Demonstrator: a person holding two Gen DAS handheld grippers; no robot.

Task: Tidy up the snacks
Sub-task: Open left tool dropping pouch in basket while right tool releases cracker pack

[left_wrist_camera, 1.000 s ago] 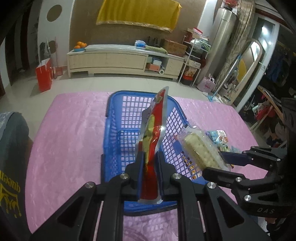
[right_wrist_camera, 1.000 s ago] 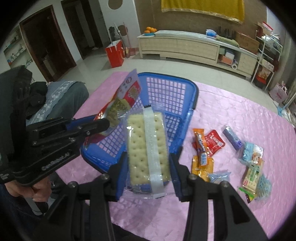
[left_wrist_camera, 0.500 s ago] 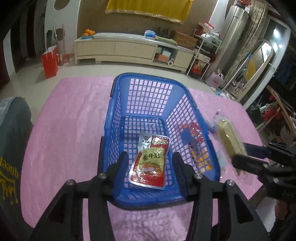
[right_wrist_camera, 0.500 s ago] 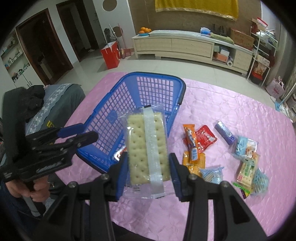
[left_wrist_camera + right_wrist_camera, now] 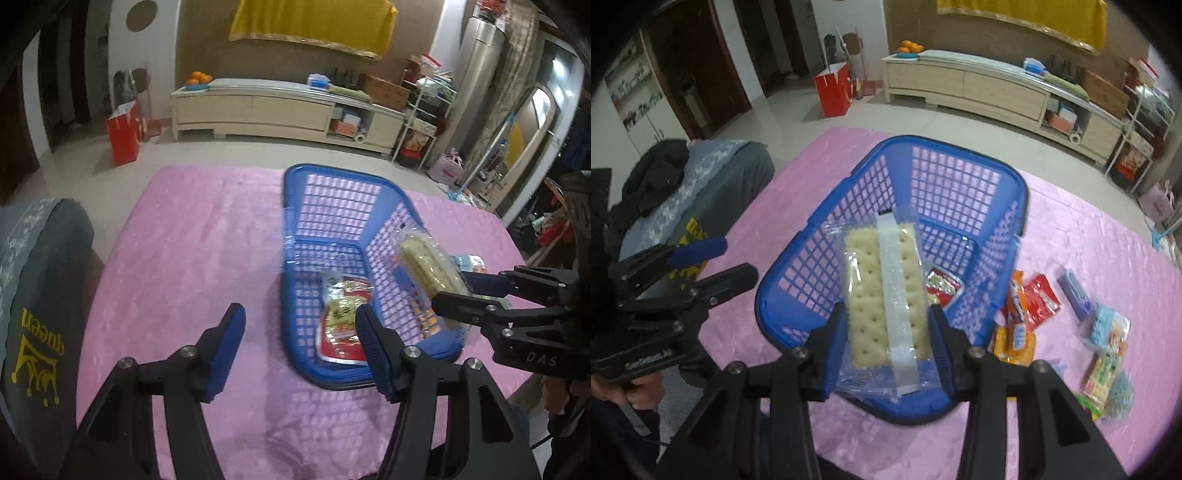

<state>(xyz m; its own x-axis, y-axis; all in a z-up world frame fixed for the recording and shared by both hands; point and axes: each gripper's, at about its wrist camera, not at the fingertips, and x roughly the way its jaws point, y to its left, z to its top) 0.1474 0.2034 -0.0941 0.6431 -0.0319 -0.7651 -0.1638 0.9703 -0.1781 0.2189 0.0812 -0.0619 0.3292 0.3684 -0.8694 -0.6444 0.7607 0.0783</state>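
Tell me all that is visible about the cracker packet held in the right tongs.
The cracker packet is a clear plastic wrapper around pale square crackers with small holes; a white seam strip runs along its length. The right tongs clamp its long edges. It hangs tilted above the near end of the blue basket, not touching it.

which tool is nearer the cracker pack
Right. The right tool grips the cracker pack over the basket; the left tool, opening and empty, is beside the basket.
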